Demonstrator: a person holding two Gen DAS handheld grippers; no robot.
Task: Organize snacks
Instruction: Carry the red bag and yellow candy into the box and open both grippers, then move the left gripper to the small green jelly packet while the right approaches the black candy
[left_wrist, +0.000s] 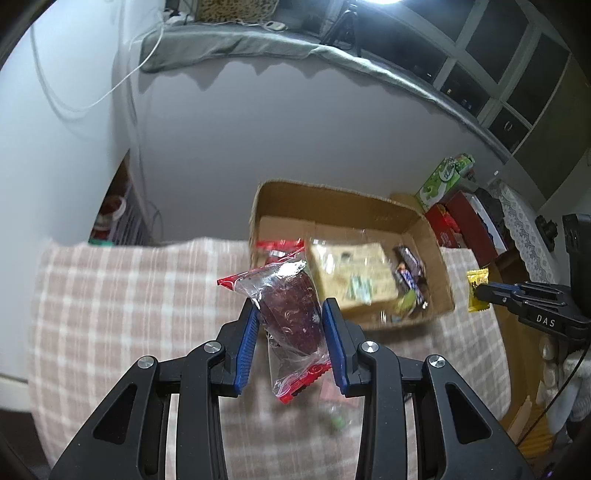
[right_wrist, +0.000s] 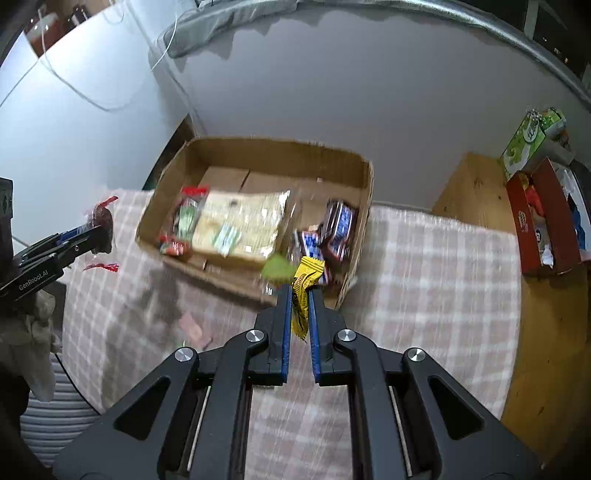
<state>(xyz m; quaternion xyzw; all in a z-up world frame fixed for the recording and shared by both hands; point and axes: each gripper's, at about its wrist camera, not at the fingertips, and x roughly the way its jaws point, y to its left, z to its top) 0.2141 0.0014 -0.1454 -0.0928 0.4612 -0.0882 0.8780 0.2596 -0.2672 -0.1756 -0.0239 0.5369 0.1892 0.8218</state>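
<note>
My left claw (left_wrist: 290, 314) is clamped on a clear packet with red ends (left_wrist: 288, 314), something dark red inside, and it hangs free above the checked cloth (left_wrist: 129, 295). My right claw (right_wrist: 300, 295) is pinched nearly flat on a thin yellow sachet (right_wrist: 303, 291), just short of the near wall of the cardboard box (right_wrist: 258, 151).

Both snacks look bound for that box, I'd say. Best to carry each one clear over the near wall before letting go, since the yellow one sits right at the lip and could catch there. The red-ended packet is slack at its tail, so I'd want it high enough not to drag on the rim.

Inside, a flat beige pack (right_wrist: 240, 225) fills the middle, dark bars (right_wrist: 332, 229) crowd the right end, and a red-topped packet (right_wrist: 184, 218) lies at the left. The bare floor along the back wall is the open room. The cloth around the box is mostly bare, with a red carton (right_wrist: 535, 221) well off to the right.
</note>
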